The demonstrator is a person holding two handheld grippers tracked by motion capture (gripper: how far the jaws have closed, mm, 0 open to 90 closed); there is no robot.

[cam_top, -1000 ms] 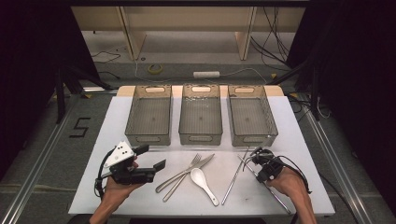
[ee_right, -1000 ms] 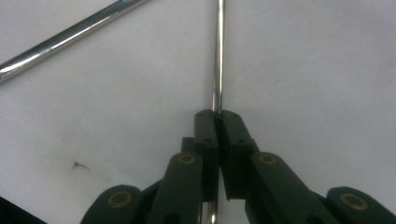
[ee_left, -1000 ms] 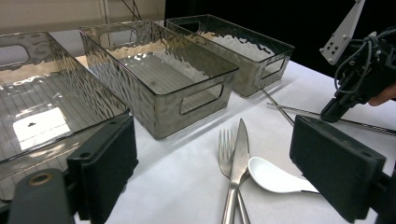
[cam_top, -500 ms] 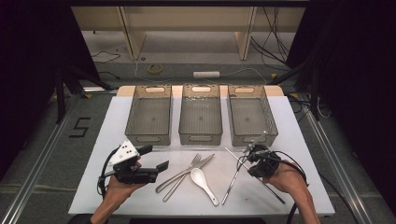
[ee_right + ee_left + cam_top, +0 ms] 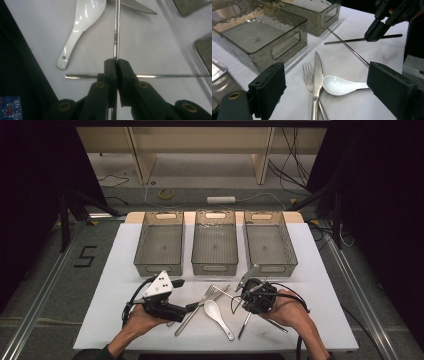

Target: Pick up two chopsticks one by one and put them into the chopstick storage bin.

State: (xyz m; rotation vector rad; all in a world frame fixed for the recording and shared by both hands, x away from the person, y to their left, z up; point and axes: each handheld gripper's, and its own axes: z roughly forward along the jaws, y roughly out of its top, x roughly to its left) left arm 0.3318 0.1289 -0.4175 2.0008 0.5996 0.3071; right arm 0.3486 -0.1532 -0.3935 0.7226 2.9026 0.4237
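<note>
Two metal chopsticks are in play at the right side of the table: one chopstick is clamped between the pressed-together jaws of the right gripper, its shaft running straight out from the jaw tips toward the white spoon and the knife, while the second chopstick is left lying flat on the white surface, crossing just under the jaw tips. In the left gripper view the held chopstick is seen raised off the table, level, pinched near one end by the right gripper. The left gripper is held low at the near left, its jaws wide apart with nothing between them (the fork, knife and spoon lie just ahead of it, overlapping one another). Three grey bins are lined up side by side farther back, well apart from both grippers.
</note>
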